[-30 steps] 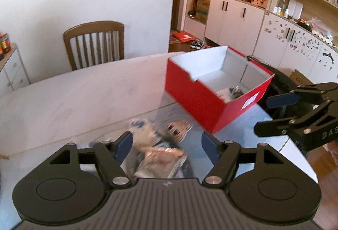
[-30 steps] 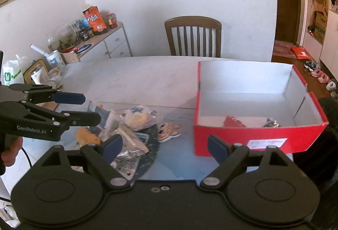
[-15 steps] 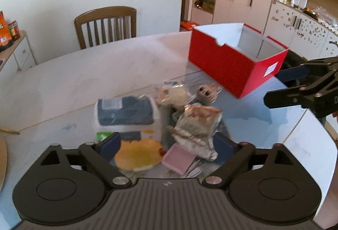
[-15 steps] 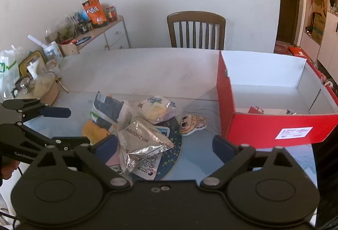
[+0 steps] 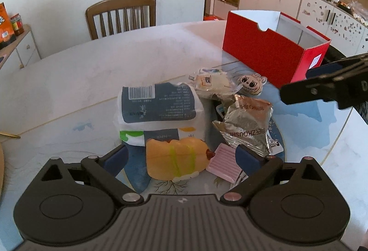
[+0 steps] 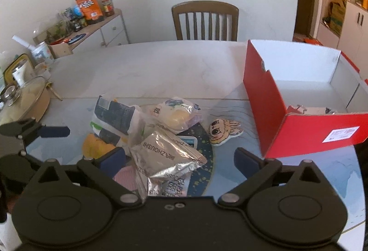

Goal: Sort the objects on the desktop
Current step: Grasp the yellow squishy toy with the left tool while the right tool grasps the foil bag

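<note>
Your left gripper (image 5: 181, 156) hangs over the near end of the pile with its jaws spread wide and nothing pinched; the soft yellow-orange squishy toy with green stripes (image 5: 176, 159) lies on the desk between the blue pads, touching neither. Just right of it sits a pink ribbed square pad (image 5: 223, 164), partly under the right pad. Behind the toy stands a white and dark blue paper tissue pack (image 5: 158, 112), and right of that a crinkled silver foil snack packet (image 5: 247, 124).

Your right gripper (image 6: 179, 161) is also wide open and empty, with the silver packet (image 6: 168, 154) lying between its pads, nearer the left one. Beyond it lie a clear-wrapped yellow bun (image 6: 174, 112) and a flat cartoon-face sticker (image 6: 224, 131).

The open red cardboard box with white inside (image 6: 276, 112) stands well right of the pile, its near left corner close to the sticker; a few small things lie on its floor. Between pile and box you have a bare strip of glass-topped white desk (image 6: 161, 69), and the far half of it is open up to the brown wooden chair (image 6: 204, 20). The desk's curved edge runs close on your right in the left wrist view.
</note>
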`<action>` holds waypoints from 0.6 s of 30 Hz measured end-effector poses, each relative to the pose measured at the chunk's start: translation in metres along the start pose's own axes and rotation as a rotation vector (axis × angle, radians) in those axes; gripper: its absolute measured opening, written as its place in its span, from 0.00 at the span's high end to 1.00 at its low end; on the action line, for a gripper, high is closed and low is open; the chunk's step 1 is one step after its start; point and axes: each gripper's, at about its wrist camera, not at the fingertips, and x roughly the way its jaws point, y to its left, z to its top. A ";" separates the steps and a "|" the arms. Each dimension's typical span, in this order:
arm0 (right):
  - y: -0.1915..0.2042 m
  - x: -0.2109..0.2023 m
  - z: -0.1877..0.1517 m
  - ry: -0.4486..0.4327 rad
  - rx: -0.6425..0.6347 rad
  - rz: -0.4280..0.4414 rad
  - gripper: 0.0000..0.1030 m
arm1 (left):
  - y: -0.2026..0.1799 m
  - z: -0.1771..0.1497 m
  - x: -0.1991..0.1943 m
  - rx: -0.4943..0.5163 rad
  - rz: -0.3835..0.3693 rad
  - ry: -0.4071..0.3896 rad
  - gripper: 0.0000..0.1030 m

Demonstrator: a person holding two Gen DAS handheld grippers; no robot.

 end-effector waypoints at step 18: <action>0.011 0.063 0.004 0.080 0.220 -0.125 0.02 | 0.004 -0.002 0.028 0.003 -0.003 0.007 0.03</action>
